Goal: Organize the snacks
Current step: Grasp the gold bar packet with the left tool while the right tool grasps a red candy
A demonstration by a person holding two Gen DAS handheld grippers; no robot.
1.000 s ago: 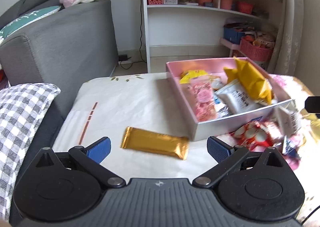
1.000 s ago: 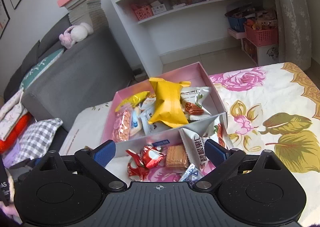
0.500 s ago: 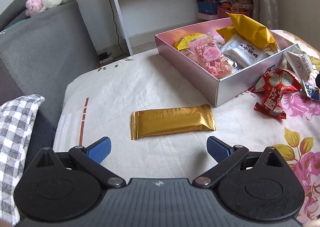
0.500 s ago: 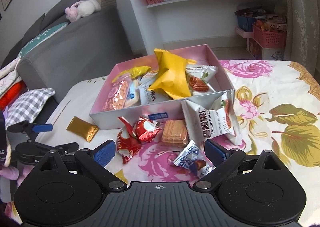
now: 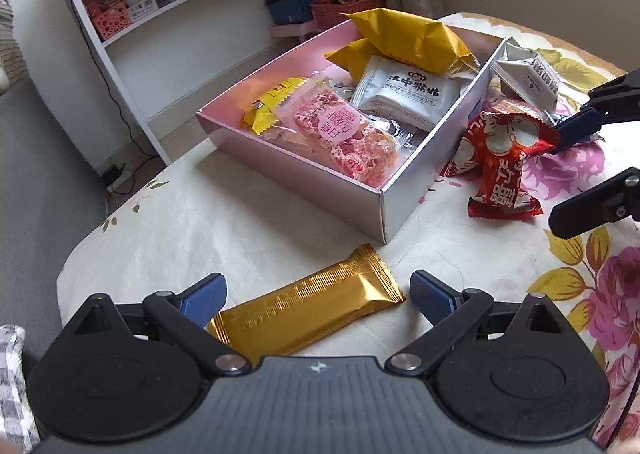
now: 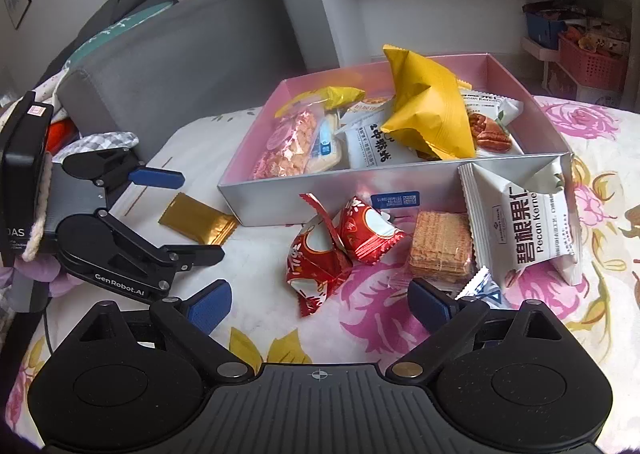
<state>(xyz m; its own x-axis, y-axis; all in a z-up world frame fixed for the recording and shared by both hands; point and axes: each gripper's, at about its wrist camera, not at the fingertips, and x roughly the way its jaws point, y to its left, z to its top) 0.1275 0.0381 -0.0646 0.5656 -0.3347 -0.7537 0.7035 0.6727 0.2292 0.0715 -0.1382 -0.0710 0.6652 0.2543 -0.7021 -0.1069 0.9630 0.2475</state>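
Note:
A pink box [image 5: 304, 170] [image 6: 256, 190] holds several snack packs, with a big yellow bag [image 5: 412, 38] [image 6: 432, 110] on top. A gold bar wrapper [image 5: 308, 310] [image 6: 198, 219] lies on the table left of the box. My left gripper [image 5: 316, 296] [image 6: 192, 214] is open, and the gold bar lies between its fingers. My right gripper [image 6: 318, 304] [image 5: 576, 170] is open and empty. It hovers over two red candy packs [image 6: 340, 242] [image 5: 500, 158], a wafer pack [image 6: 440, 246] and a white pecan pack [image 6: 524, 222] in front of the box.
The table has a floral cloth [image 6: 580, 294]. A grey sofa [image 6: 168, 54] stands to the left with a checked cushion [image 5: 12, 394]. A white shelf unit [image 5: 160, 14] with baskets stands behind the table.
My left gripper has closed in on the gold bar, which now lies between its open fingers. My right gripper has moved lower and nearer the loose snacks.

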